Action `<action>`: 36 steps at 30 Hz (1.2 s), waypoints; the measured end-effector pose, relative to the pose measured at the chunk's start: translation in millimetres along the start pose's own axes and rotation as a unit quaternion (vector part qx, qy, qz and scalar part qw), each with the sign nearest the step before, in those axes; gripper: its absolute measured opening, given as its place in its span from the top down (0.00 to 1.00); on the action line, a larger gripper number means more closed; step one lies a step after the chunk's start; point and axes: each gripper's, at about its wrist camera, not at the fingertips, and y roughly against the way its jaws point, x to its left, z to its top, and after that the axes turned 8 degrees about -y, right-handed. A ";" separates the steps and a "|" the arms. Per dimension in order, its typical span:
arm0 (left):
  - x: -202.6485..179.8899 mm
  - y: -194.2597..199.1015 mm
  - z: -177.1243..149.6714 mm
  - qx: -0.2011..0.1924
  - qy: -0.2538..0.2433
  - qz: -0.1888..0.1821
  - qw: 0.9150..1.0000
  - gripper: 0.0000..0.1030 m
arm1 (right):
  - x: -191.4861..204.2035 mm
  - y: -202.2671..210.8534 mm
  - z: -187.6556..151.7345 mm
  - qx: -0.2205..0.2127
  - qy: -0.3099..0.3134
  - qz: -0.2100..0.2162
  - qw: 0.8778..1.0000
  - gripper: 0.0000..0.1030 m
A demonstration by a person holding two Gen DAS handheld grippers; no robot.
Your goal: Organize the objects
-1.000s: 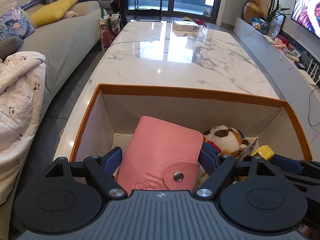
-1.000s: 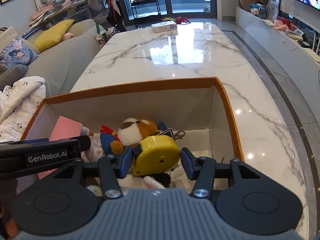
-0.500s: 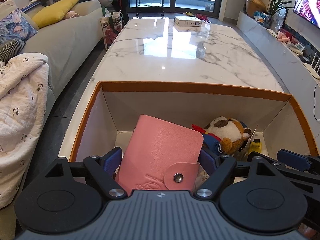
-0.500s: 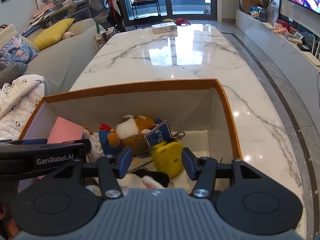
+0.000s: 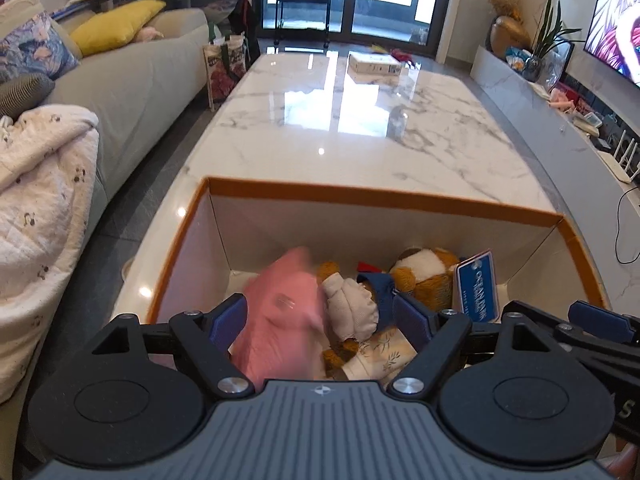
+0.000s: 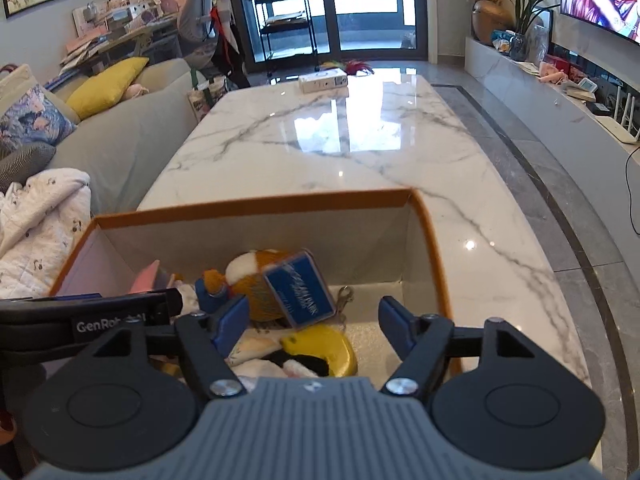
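Two hand-held grippers hover side by side over an open cardboard box [image 5: 384, 196] with an orange rim, which sits on a white marble table [image 5: 360, 128].

The left gripper [image 5: 322, 318] points forward and down into the box, its blue-padded jaws spread wide and gripping nothing. Just ahead of it, between and below the jaws, a pink snap wallet [image 5: 280, 312] appears motion-blurred inside the box, toward its left side. To the wallet's right lies a small beige plush [image 5: 350, 304], and farther right a brown and white stuffed toy [image 5: 424, 272] with a blue tag [image 5: 478, 286].

The right gripper [image 6: 314, 322] also tilts down into the box, jaws wide apart and empty. Directly below it, between the jaws, a yellow tape measure [image 6: 324, 348] rests on the box floor. The stuffed toy and its blue tag sit just ahead and left.

A small white carton [image 5: 374, 65] lies at the table's far end.
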 end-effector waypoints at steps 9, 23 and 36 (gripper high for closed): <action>-10.7 41.2 -5.7 -0.039 -0.026 0.011 0.999 0.08 | 5.5 42.9 -3.8 -0.032 0.015 0.001 0.999 0.21; -2.0 130.8 -69.4 -0.096 -0.030 0.064 0.993 0.08 | -7.0 118.0 -52.3 -0.060 0.003 -0.018 0.998 0.12; -22.7 167.3 -134.1 -0.100 -0.079 0.113 0.985 0.08 | -8.6 151.6 -111.6 -0.057 0.030 -0.046 0.997 0.09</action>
